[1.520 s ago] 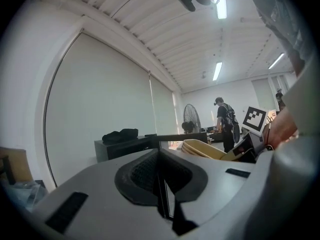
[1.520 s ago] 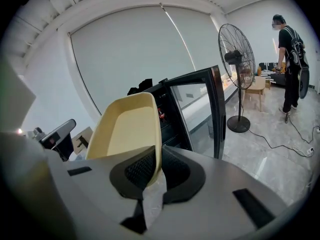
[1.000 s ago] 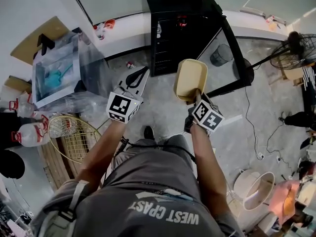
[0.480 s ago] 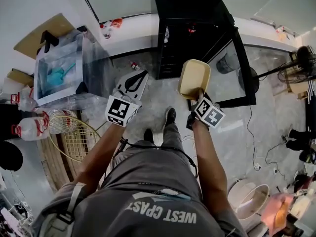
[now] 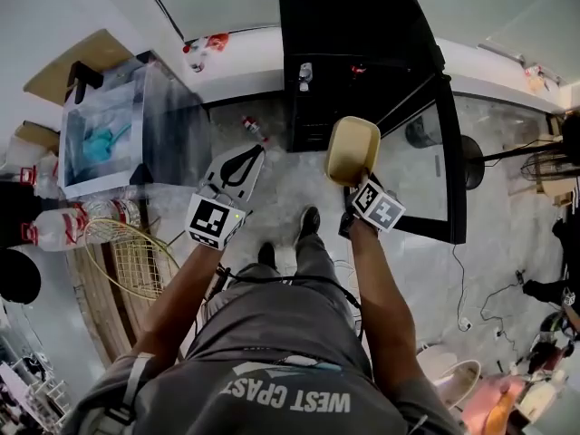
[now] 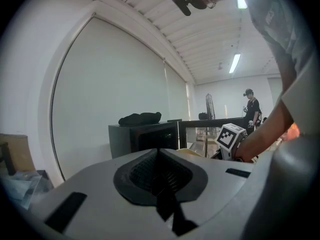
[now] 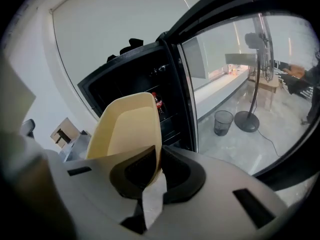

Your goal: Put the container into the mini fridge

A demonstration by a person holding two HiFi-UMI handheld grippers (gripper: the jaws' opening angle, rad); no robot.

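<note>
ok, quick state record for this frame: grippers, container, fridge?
mini fridge: black, container not yet inside
fridge door: glass, swung open
inside fridge: a bottle visible
container: beige, empty, held in the air in front of the fridge
right gripper: shut on the container's wall
left gripper: shut, nothing between the jaws

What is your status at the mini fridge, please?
Left gripper shut, empty. Right gripper shut on beige container, at its rim; not yet in the mini fridge. Door open; nothing seen blocking.
</note>
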